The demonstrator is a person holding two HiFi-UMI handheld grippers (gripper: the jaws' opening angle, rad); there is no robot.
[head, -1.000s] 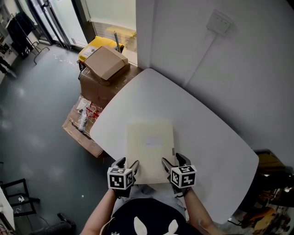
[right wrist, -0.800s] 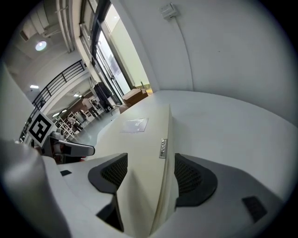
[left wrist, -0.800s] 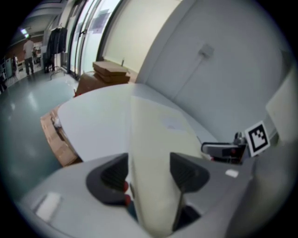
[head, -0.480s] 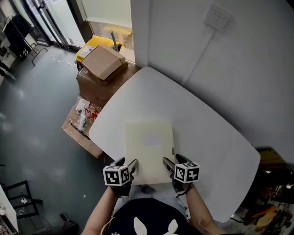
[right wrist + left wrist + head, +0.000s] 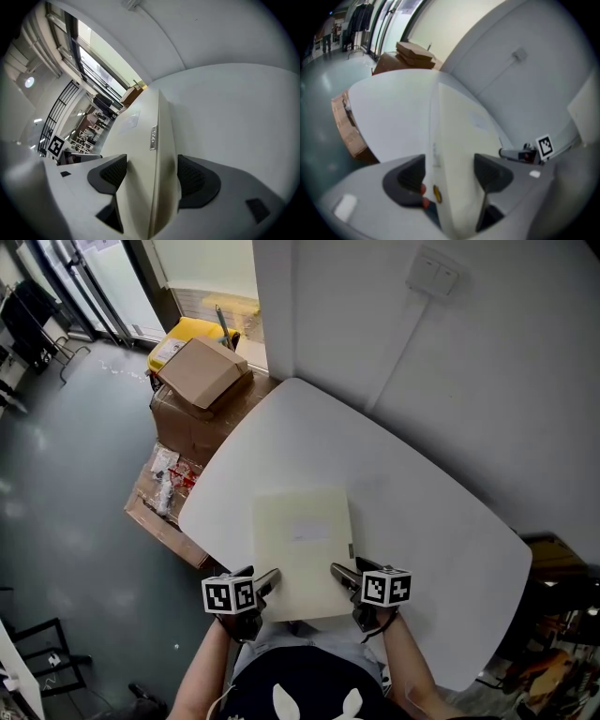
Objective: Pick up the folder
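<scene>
A thick cream folder lies flat on the white table, its near edge at the table's front. My left gripper straddles the folder's near left corner and my right gripper its near right corner. In the left gripper view the folder runs between the jaws of that gripper; these are opening and do not clamp it. The right gripper view shows the same: the folder, with a small metal label holder on its spine, fills most of the gap of that gripper, whose jaws are opening.
Cardboard boxes are stacked on the floor beyond the table's far left edge, with a yellow bin behind them and packaged goods below. A white wall with a switch plate borders the table's far right side.
Both grippers have rolled a little and their marker cubes have shifted slightly outward, the right one a bit lower. The folder has not moved on the table.
</scene>
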